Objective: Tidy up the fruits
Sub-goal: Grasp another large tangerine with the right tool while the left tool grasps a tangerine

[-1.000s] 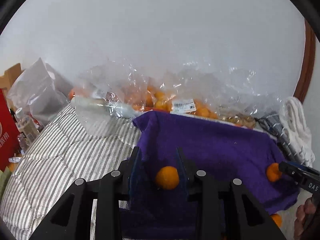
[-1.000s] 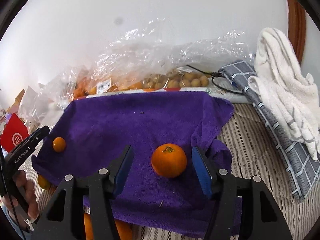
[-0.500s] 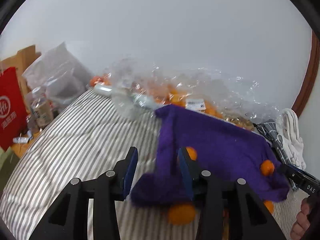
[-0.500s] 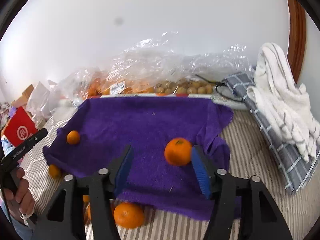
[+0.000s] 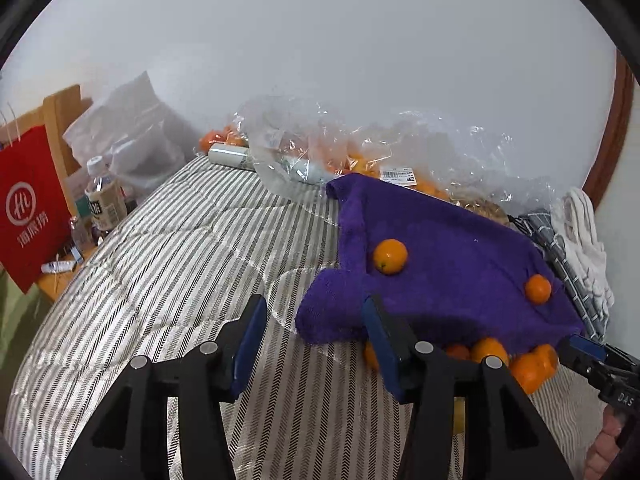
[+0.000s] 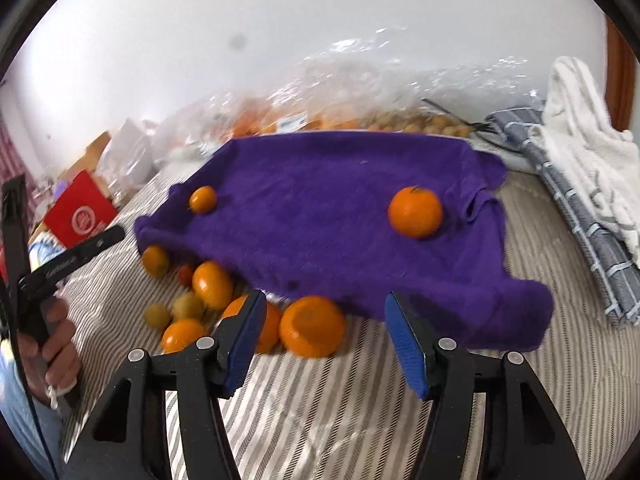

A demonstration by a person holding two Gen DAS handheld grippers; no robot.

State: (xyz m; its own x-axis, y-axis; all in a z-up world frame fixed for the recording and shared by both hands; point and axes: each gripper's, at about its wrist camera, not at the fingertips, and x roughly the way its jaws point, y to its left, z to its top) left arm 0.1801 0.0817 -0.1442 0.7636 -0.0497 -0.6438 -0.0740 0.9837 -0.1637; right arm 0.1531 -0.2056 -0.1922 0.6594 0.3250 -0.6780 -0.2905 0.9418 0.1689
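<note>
Plain white wall (image 5: pixel 320 60) behind striped bedding (image 5: pixel 168 280); brown wooden frame (image 5: pixel 612 128) at right.

A: Purple towel (image 6: pixel 320 216), fuzzy matt cloth, over a striped quilted bedcover (image 5: pixel 160 264), woven-looking.

B: Oranges (image 6: pixel 415 212) smooth, faintly shiny. Crinkled clear plastic bags (image 5: pixel 360 148) behind, very glossy.

A: Gripper pads (image 6: pixel 404 338) matt blue, probably rubber; it's blurred. Red paper bag (image 5: pixel 30 204), white terry towel (image 6: pixel 584 140).

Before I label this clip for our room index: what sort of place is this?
Probably a bedroom: the fruit lies on a striped quilted bedspread, folded towels sit by the wall, and a bedside surface holds a water bottle.
</note>
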